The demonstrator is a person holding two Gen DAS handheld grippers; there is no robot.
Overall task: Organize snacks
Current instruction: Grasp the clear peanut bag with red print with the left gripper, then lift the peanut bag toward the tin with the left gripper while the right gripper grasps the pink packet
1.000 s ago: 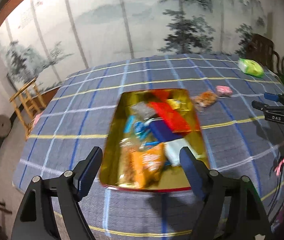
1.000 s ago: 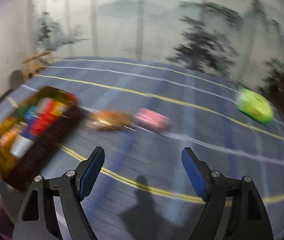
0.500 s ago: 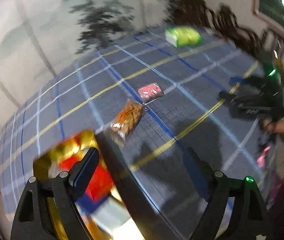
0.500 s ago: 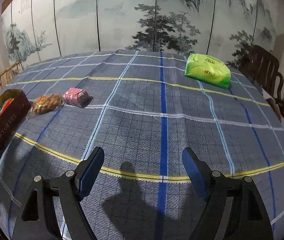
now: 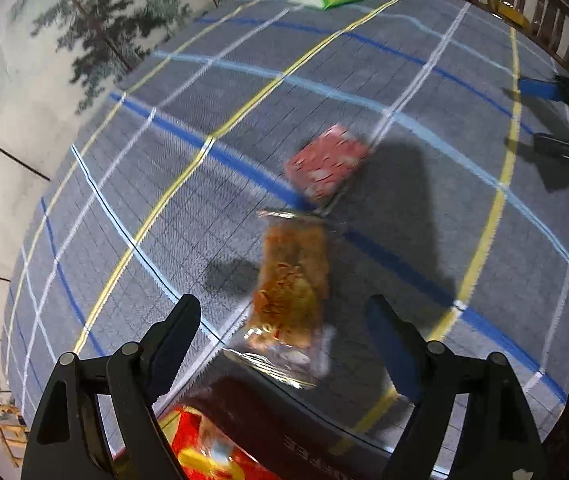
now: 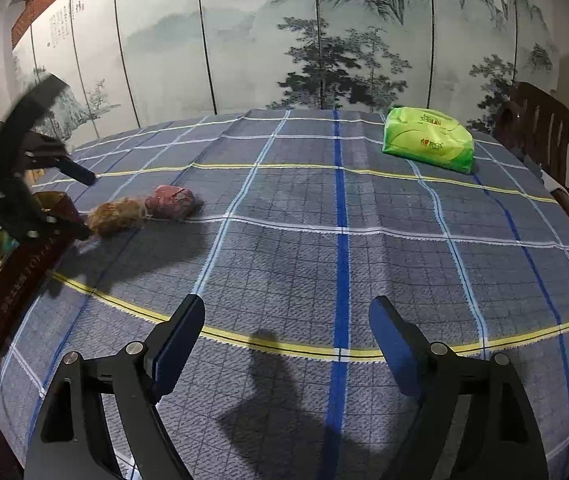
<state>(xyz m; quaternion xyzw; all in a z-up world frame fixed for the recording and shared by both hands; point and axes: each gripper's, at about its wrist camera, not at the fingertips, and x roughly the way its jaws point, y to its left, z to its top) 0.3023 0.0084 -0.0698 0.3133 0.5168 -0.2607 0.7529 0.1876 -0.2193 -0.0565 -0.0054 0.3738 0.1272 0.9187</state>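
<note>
The clear crinkly packet of orange-brown fried snack (image 5: 290, 284) lies flat on the grey-blue checked tablecloth (image 5: 188, 216), just beyond the near wall of the dark red, gold-lined snack tin (image 5: 244, 432), whose corner shows at the bottom of the left wrist view. The small pink-red printed packet (image 5: 326, 162) lies just past it, corner to corner. A bright green soft pack (image 6: 428, 142) sits well apart at the far side of the table.

The step in hand looks like the reach for the orange packet. The left gripper (image 5: 284, 320) points steeply down over the packet's near end, jaws wide, nothing between the pads. The right gripper (image 6: 286, 326) hovers over bare cloth, its jaws having just widened, empty.

Next, the left gripper probably needs to drop further, straddle the packet across its narrow width and close gently, since the film is slippery and the contents brittle, then carry it into the tin.
</note>
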